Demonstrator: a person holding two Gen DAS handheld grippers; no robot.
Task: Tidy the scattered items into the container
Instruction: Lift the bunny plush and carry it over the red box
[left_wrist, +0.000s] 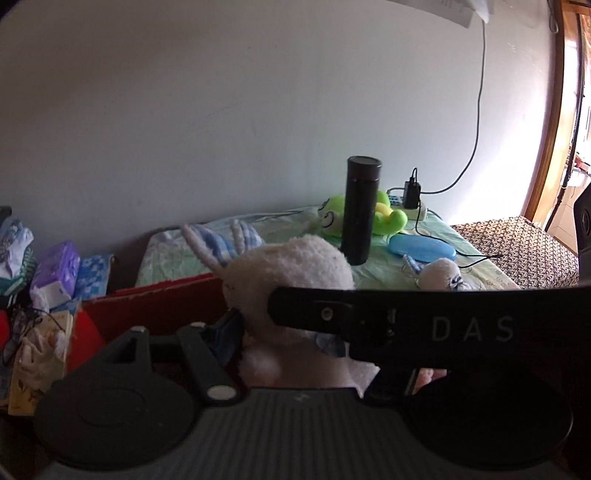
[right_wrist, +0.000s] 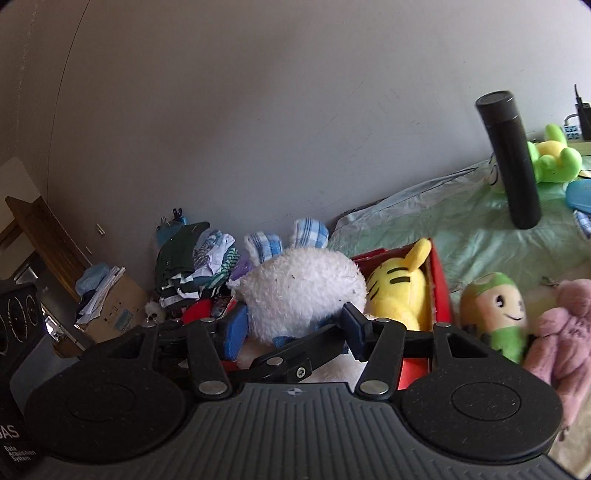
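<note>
Two grippers here, both crowded around the same white plush bunny (right_wrist: 303, 291). The right gripper (right_wrist: 293, 330) has its jaws clamped on the bunny's fluffy body, blue pads (right_wrist: 234, 332) pressing in from either side, so it's carrying the toy over the red box (right_wrist: 439, 288), I'd guess to drop it in. Just right of those jaws, a yellow striped plush (right_wrist: 397, 291) already sits in the box, so the container's partly filled.

The left gripper (left_wrist: 295, 332) is up against the bunny too, but the other tool's black bar covers one side, so I can't tell whether its jaws are apart or together.

Further right of the jaws, on the bed (right_wrist: 443, 229), a green-and-tan doll (right_wrist: 496, 314) and a pink plush (right_wrist: 561, 332) lie just beside the box, still waiting. Well beyond them stands a black flask (right_wrist: 511, 162), with a green plush (right_wrist: 554, 158) and a blue case (left_wrist: 421, 249) behind it. Left of the jaws is a pile of folded clothes (right_wrist: 195, 262).
</note>
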